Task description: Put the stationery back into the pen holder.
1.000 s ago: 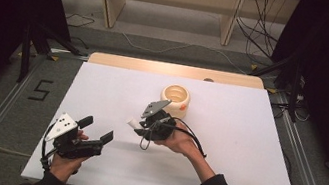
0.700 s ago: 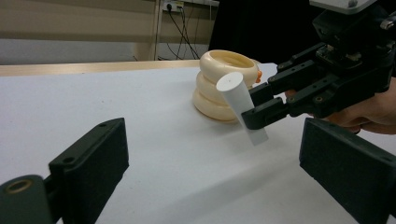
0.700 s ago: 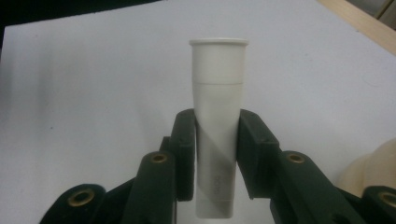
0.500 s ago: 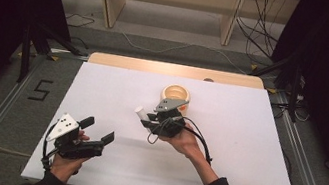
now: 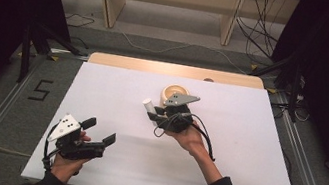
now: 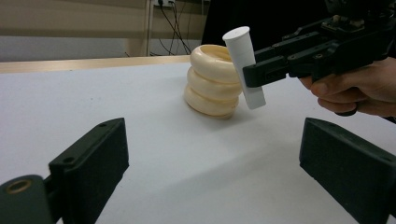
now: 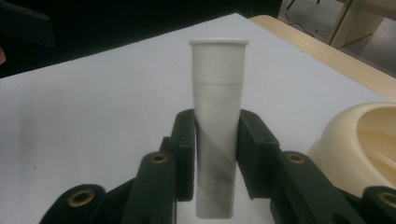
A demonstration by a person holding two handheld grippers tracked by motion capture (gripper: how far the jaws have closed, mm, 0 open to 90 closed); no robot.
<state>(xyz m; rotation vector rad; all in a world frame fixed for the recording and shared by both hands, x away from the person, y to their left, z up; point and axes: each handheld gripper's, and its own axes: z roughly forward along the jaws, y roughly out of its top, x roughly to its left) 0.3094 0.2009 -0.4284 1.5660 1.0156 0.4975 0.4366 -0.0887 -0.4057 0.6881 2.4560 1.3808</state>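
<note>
A white tube [image 7: 217, 121] with a flanged top is clamped between the two black jaws of my right gripper [image 7: 215, 156], held in the air above the white table. In the high view the right gripper [image 5: 153, 113] carries the tube [image 5: 148, 105] just left of a cream ribbed holder [image 5: 172, 92]. From the left gripper view the tube [image 6: 244, 65] leans a little, right beside the holder [image 6: 212, 80]. My left gripper [image 5: 100, 131] rests low at the table's near left, jaws wide apart with nothing between them.
The white board [image 5: 246, 136] lies on a wooden table whose edge [image 5: 176, 70] shows at the back. Metal rails run along both sides. Cables [image 5: 257, 42] lie on the floor behind, and a wooden shelf frame stands farther back.
My right gripper has carried the white tube up and toward the cream holder at the back. The left gripper has stayed put.
</note>
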